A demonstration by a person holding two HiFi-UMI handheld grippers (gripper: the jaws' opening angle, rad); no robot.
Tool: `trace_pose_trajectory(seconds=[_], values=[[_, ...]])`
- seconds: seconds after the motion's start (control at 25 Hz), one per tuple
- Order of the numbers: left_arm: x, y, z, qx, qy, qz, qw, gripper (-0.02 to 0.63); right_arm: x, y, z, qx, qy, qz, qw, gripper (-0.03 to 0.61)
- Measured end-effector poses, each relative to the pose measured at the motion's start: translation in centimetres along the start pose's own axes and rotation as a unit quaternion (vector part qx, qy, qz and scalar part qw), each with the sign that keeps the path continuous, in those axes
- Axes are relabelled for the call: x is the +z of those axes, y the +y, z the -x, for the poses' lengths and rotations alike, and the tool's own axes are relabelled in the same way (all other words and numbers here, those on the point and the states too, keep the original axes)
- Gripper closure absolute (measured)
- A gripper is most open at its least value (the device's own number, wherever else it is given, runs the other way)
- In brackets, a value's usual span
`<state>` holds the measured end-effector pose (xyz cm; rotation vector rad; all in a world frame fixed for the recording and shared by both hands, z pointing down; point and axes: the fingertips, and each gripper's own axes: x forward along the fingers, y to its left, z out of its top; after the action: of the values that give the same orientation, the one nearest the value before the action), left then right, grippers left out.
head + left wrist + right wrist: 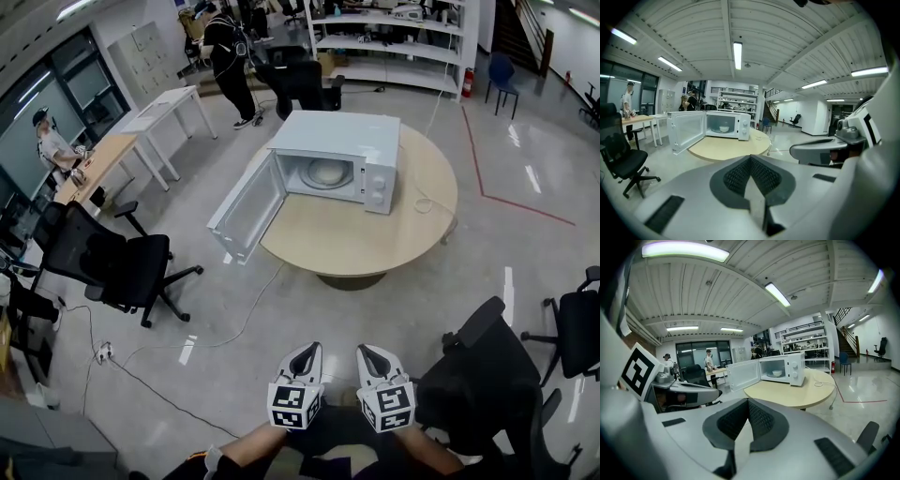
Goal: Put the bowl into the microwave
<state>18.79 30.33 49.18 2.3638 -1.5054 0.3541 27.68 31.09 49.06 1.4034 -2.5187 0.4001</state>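
Observation:
A white microwave (343,139) stands on the round wooden table (356,239) with its door (248,208) swung wide to the left. A white bowl (326,172) sits inside it, also seen as the bowl (723,128) and the bowl (776,373) from the gripper views. My left gripper (308,350) and right gripper (367,350) are held side by side low in the head view, well short of the table. Both are shut with nothing between the jaws. In the gripper views the left gripper (751,159) and right gripper (748,401) point toward the microwave (740,125) (796,367).
Black office chairs stand left (112,264) and right (492,375) of me, another (577,328) at far right. A cable (234,328) trails over the floor from the table. Desks (141,127), shelves (394,37) and people (230,56) are at the back.

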Motion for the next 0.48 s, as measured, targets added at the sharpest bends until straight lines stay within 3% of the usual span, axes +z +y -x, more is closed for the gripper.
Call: trace_pose_trajectory(seconds=[0.48], values=[[0.25,0.25,0.08,0.019,-0.004,0.009,0.9998,0.568,0.6,-0.75,0.86,-0.01,-0.011,-0.001,1.0,0.565]])
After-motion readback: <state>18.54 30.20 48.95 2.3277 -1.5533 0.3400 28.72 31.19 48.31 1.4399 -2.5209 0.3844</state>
